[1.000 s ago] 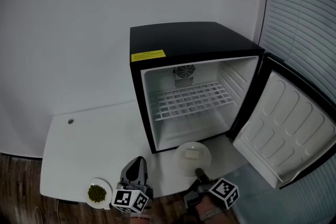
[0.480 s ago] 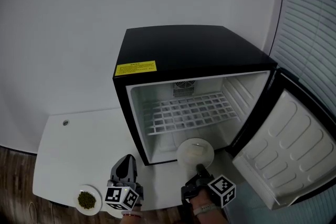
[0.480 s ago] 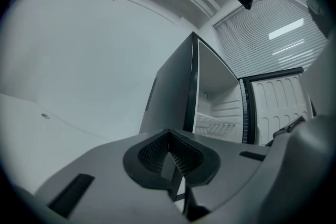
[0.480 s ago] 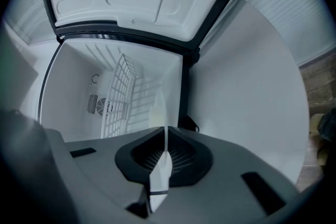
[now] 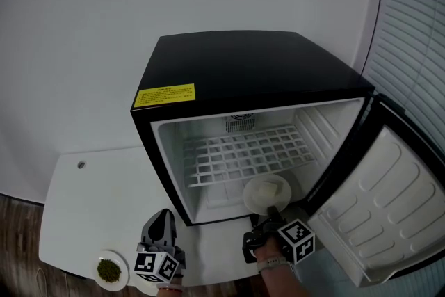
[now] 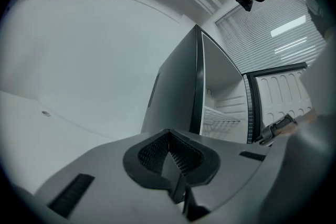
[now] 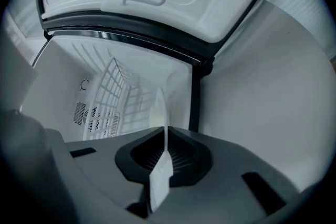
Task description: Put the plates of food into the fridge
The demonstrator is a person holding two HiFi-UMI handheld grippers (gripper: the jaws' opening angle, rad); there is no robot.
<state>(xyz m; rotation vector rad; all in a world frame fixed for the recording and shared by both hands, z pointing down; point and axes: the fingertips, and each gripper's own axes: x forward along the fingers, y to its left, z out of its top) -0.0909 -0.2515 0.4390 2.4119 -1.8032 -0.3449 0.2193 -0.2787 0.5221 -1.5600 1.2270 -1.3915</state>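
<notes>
A black mini fridge (image 5: 250, 73) stands open with its door (image 5: 389, 212) swung out to the right. My right gripper (image 5: 272, 211) is shut on the near rim of a white plate (image 5: 266, 193) carrying a pale piece of food. That plate hangs at the mouth of the lower compartment, below the wire shelf (image 5: 243, 153). In the right gripper view the plate (image 7: 160, 165) shows edge-on between the jaws. A second plate with green food (image 5: 110, 269) sits on the white table (image 5: 90, 198) at the front left. My left gripper (image 5: 161, 220) is beside it, shut and empty (image 6: 169, 150).
The fridge's interior is white, with a fan grille (image 5: 240, 123) at the back. Window blinds (image 5: 417, 24) hang to the right behind the door. A small hole (image 5: 81, 165) marks the table top at the left. A grey wall rises behind the fridge.
My right gripper has carried the white plate forward to the fridge's opening. The left gripper has drifted forward a little, still shut. The green plate stays on the table.
</notes>
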